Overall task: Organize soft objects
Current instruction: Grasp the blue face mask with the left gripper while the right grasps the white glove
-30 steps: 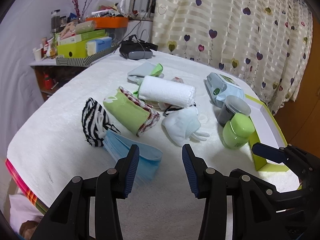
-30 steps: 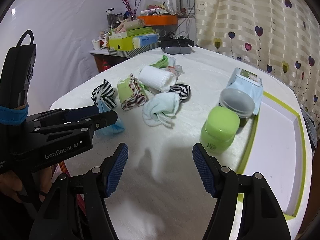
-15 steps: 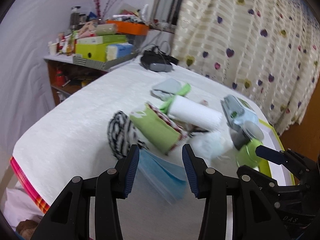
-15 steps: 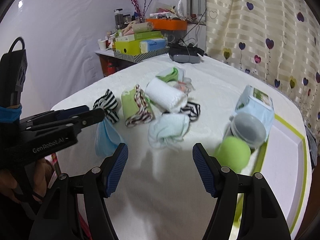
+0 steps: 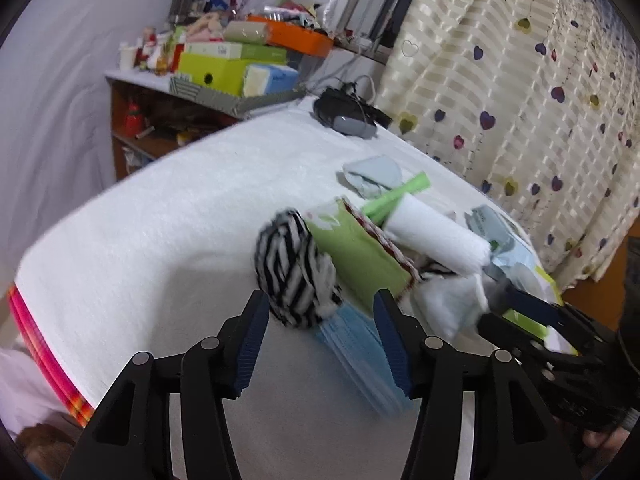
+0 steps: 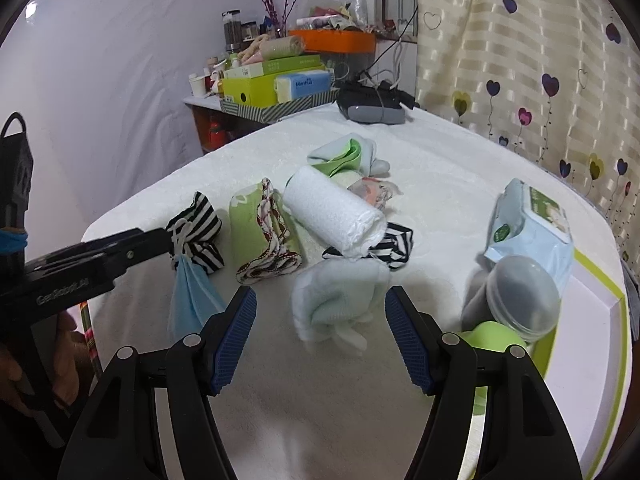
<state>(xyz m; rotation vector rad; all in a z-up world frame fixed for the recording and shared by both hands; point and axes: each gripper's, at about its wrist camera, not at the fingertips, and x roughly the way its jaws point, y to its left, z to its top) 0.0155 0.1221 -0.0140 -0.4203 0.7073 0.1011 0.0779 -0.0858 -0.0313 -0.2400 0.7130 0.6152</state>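
Now: both grippers over a white-covered table (image 6: pixel 460 184), neither holding anything.

Left gripper (image 5: pixel 318 340): jaws wide, empty, low over the near edge. Between and just beyond its blue pads (image 5: pixel 252 344): striped sock (image 5: pixel 296 272), lying on top of a blue mask (image 5: pixel 356 344). Seen from the right wrist view, left gripper's tips just beside striped sock (image 6: pixel 198 228), mask (image 6: pixel 192 300) directly under them; touching or not, cannot tell.

Right gripper (image 6: pixel 320 336): jaws wide, empty. Pale socks (image 6: pixel 340 296) bundled just ahead, between the pads (image 6: pixel 234 336), not gripped.

Soft things clustered mid-table, touching or overlapping:
- green cloth (image 6: pixel 264 232) with patterned trim, just right of striped sock
- white towel roll (image 6: pixel 332 212), leaning across a second striped piece (image 6: pixel 390 246)
- pale green-lined cloth (image 6: pixel 344 154) behind the roll
- small pinkish item (image 6: pixel 370 194) beside the roll, too small to identify

Off to the right: wipes pack (image 6: pixel 528 224), grey-lidded jar (image 6: pixel 520 292) on its side, green bottle (image 6: pixel 492 336), all by the rim of a white tray (image 6: pixel 616 312) with green edging.

Far end: black-grey device (image 6: pixel 372 104) with cables. Beyond, shelf (image 6: pixel 248 108) stacked with boxes. Heart-print curtain (image 6: pixel 520 52) on the right.
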